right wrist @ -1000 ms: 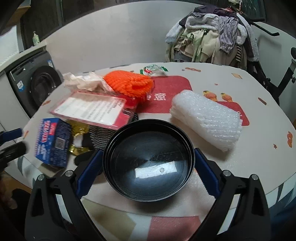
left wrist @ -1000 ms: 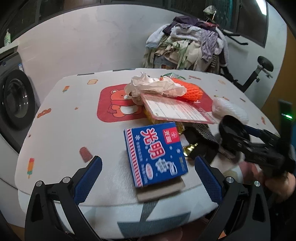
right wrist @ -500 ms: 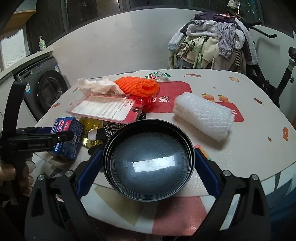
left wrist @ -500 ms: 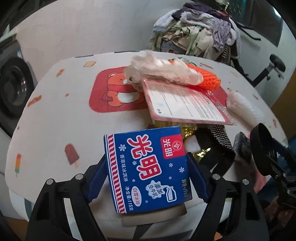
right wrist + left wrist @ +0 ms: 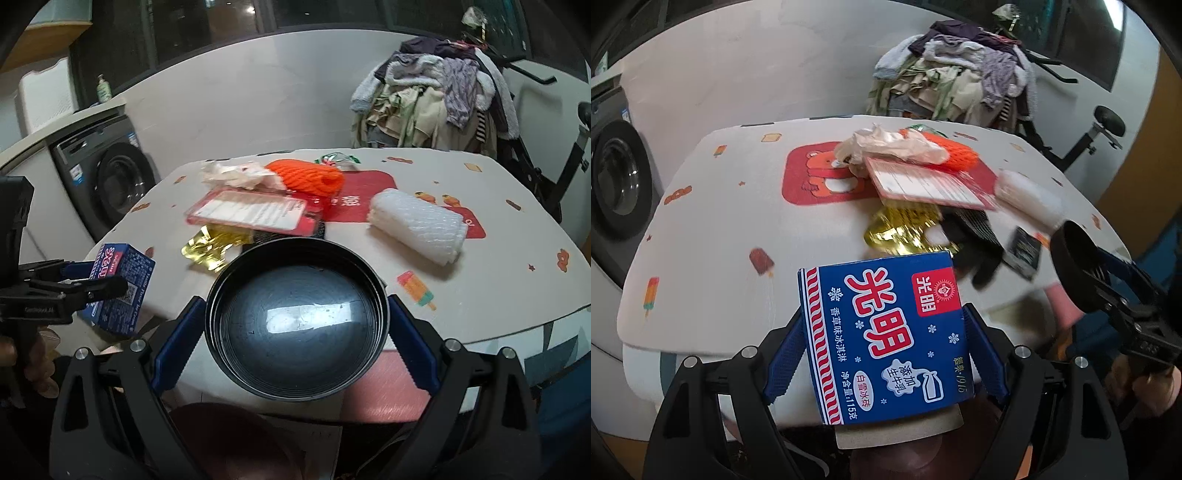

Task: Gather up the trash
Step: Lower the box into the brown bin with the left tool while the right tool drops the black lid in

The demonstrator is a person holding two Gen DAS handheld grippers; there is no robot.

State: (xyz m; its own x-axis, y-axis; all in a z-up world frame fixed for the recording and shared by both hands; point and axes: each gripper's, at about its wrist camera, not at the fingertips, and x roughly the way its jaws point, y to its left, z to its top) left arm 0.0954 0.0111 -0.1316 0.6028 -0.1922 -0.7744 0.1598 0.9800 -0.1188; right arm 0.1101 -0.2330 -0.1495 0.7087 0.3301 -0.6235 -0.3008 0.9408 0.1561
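The left gripper (image 5: 886,354) is clamped on the blue printed cardboard ice-cream box (image 5: 886,332) by its side faces, off the table's (image 5: 720,236) six-o'clock edge. The box is likely light and crushable, so gentle pressure suits. The right gripper (image 5: 295,325) grasps a black round plastic bowl (image 5: 295,317) — empty, stiff, probably slick.
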